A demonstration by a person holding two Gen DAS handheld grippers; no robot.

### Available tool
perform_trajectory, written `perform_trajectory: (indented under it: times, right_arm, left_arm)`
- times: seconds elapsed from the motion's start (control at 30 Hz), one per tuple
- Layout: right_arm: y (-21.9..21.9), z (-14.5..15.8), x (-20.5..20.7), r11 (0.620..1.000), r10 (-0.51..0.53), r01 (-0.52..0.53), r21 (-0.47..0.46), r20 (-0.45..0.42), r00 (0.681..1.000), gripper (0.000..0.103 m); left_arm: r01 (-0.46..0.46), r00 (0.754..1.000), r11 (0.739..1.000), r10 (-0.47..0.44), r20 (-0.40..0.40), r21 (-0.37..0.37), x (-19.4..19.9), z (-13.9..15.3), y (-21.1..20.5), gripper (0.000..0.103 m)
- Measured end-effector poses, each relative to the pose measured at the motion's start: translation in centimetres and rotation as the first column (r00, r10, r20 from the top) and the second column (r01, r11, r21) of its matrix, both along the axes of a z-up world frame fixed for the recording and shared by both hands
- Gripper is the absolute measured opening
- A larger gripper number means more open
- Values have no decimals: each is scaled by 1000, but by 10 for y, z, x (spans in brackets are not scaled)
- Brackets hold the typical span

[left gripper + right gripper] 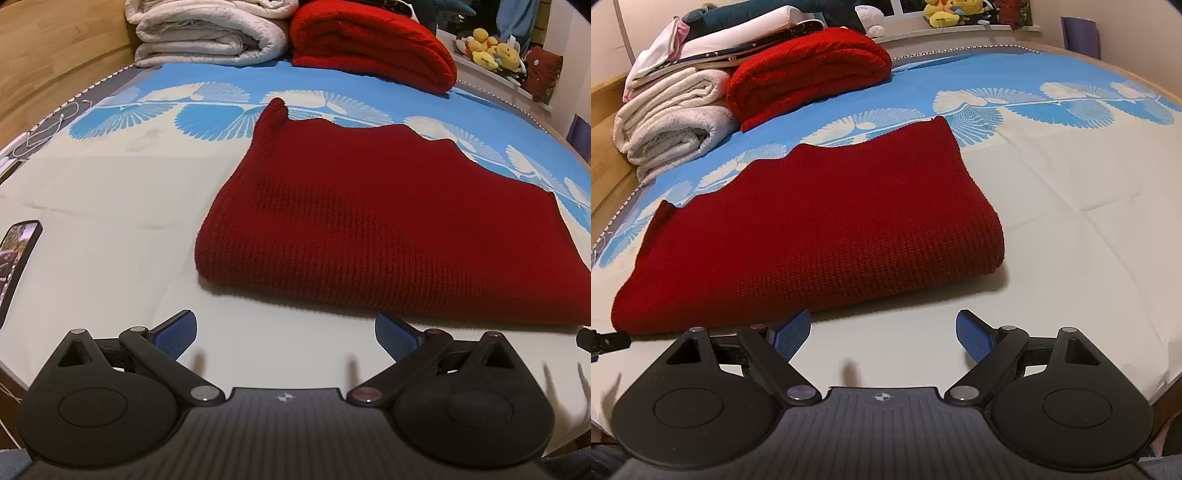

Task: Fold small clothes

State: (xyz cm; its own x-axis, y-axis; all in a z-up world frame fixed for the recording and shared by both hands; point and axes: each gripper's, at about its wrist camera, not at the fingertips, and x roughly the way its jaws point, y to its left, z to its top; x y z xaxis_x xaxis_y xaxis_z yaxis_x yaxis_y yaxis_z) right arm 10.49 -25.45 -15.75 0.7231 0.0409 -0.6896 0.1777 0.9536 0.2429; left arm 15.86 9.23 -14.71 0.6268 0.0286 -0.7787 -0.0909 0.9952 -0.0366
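Note:
A dark red knitted garment [369, 221] lies folded flat on the bed sheet [110, 221]; in the right wrist view it [812, 229] fills the middle left. My left gripper [284, 332] is open and empty, just in front of the garment's near edge, its blue pads [173, 332] apart. My right gripper [882, 332] is open and empty, in front of the garment's near right corner; its left pad [792, 334] is close to the knit edge.
A folded bright red blanket [369, 40] and rolled white blankets [207, 37] sit at the back of the bed. A phone [16, 258] lies at the left edge. Plush toys [491, 48] stand on a shelf. Wooden bed frame [55, 55] on the left.

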Motion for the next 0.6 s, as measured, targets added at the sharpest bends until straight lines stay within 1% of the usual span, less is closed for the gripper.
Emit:
perform_trajectory:
  times: [0.17,0.37,0.6]
  right_arm:
    - [0,-3,4,1000,4,-4,1,-9,1000,87]
    - [1,-3,4,1000,22,-22,-5,-12,1000,87]
    - [-5,-4,4,1000,2,-1,19,-22,1000,87]
  left_arm:
    - [9,1000,1000,-9,5,-6,3,1,-2,103]
    - [23,1000,1000,-23,4,7,2,-1,-5,103]
    - [16,1000,1000,-16,-2,10,2,-3,-4,103]
